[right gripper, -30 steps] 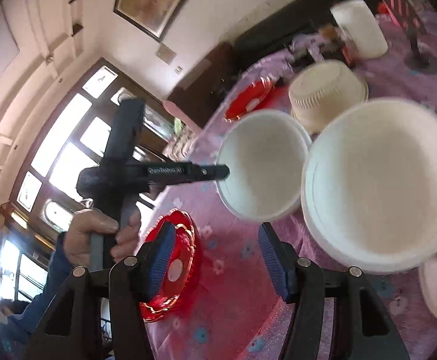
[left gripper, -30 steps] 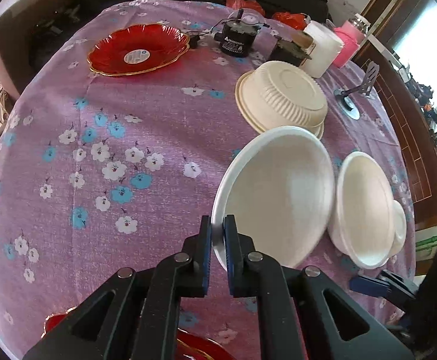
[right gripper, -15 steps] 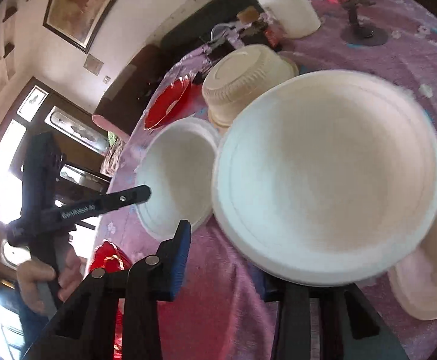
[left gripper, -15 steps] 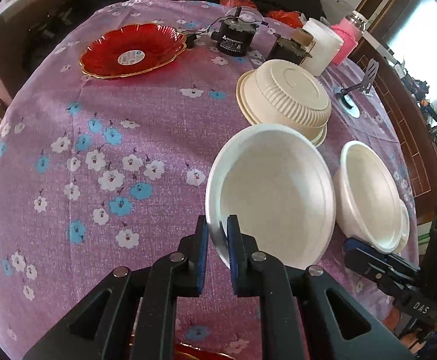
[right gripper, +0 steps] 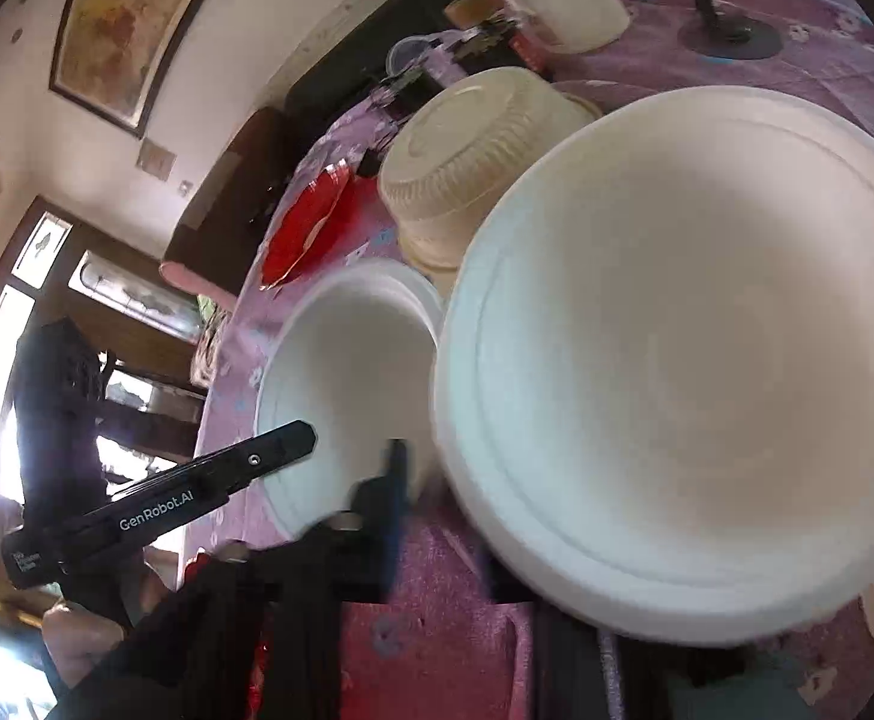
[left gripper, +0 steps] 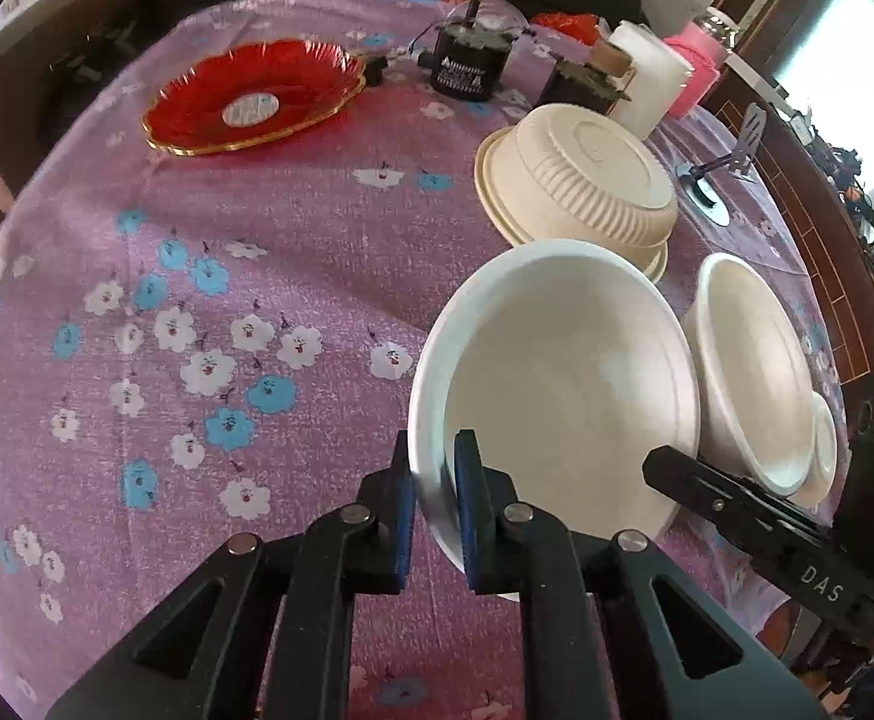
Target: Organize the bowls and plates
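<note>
White bowl (left gripper: 563,384) was tilted above the bench (left gripper: 257,252), rim pinched in the left hand-held gripper (left gripper: 434,498). Right hand-held gripper (right gripper: 443,480) had just closed on a second white bowl (right gripper: 677,360). Red plate (left gripper: 257,96) and upturned cream bowls (left gripper: 581,186) remained unsorted.

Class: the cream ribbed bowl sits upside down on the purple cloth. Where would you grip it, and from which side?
Grip the ribbed bowl by its flared bottom lip, coming low from the open cloth side. Its wide upturned base and sloping ribbed wall give narrow jaws nothing else to pinch.
</note>
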{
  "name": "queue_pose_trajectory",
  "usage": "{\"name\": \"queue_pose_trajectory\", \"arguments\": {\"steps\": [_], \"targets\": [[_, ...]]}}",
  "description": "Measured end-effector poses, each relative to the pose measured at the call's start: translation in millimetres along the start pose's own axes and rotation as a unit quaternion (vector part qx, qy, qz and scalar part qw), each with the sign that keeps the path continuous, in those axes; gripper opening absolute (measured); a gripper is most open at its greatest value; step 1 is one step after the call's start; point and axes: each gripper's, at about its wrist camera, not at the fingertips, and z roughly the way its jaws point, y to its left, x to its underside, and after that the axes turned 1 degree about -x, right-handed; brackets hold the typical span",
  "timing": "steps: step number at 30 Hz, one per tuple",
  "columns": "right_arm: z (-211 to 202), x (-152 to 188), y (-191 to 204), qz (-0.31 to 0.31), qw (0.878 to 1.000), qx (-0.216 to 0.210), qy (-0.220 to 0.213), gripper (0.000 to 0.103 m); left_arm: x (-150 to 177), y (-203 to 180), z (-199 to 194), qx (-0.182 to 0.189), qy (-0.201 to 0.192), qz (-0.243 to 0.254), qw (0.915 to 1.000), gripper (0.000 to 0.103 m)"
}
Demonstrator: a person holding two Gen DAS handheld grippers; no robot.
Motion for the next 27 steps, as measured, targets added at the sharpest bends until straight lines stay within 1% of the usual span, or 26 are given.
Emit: {"name": "queue_pose_trajectory", "arguments": {"steps": [3,6,11,14,21,25,27], "targets": [[-7,3,4,-0.007,1.0,-0.005,-0.003,0.013,8,-6,-14,-0.012,-0.018,0.017,0.9996,0.012],[-16,8,13,-0.016,1.0,-0.014,-0.007,0.013,18,-7,-34,-0.009,-0.037,0.022,0.999,0.012],[-44,27,31,-0.041,0.998,-0.027,-0.024,0.013,48,-13,-70,-0.011,-0.078,0.042,0.996,0.013],[-59,41,39,-0.052,0.998,-0.033,-0.033,0.013,65,-14,-85,-0.001,-0.094,0.045,0.9945,0.013],[-83,76,49,-0.073,0.995,-0.038,-0.047,0.013,111,-19,-106,0.01,-0.123,0.056,0.9907,0.013],[-88,93,56,-0.087,0.994,-0.041,-0.047,0.013,137,-20,-116,-0.003,-0.145,0.068,0.9872,0.014],[-90,103,61,-0.096,0.993,-0.044,-0.045,0.013,147,-14,-120,-0.004,-0.152,0.063,0.9864,0.014]]}}
